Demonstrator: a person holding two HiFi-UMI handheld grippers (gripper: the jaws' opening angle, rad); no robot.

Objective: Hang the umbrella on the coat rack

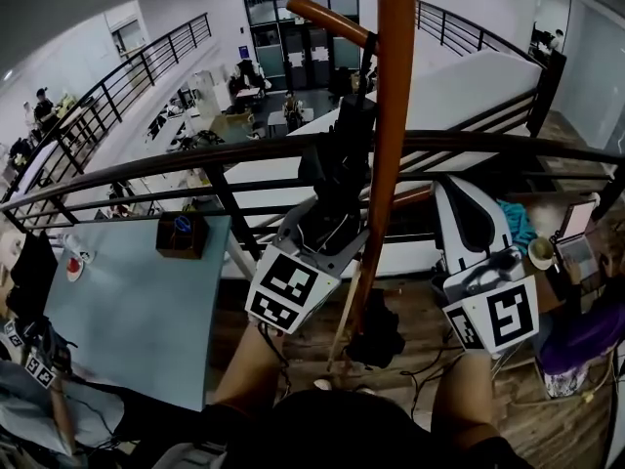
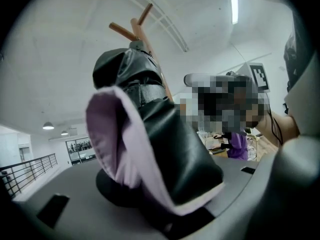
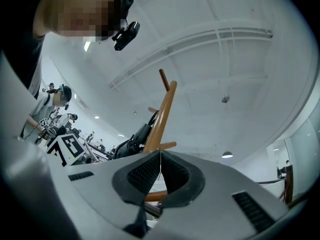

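Note:
The coat rack's orange-brown pole [image 1: 395, 115] rises through the middle of the head view, with a slanted peg [image 1: 327, 20] near its top. Just left of the pole stands a black folded umbrella [image 1: 347, 140], upright in my left gripper [image 1: 327, 228]. In the left gripper view the umbrella [image 2: 170, 134], black with a lilac lining, fills the wide jaws of that gripper [image 2: 165, 194]; the rack's pegs [image 2: 135, 31] show behind its top. My right gripper [image 1: 444, 186] points upward to the right of the pole, shut and empty. In its own view the right gripper [image 3: 160, 156] faces the pole [image 3: 161, 116].
A black railing [image 1: 195, 159] crosses behind the rack, over a drop to a lower floor. A light blue table [image 1: 137, 301] with a dark box [image 1: 182, 234] stands at the left, a person [image 1: 39, 379] beside it. A cluttered desk with a cup [image 1: 540, 252] is at the right.

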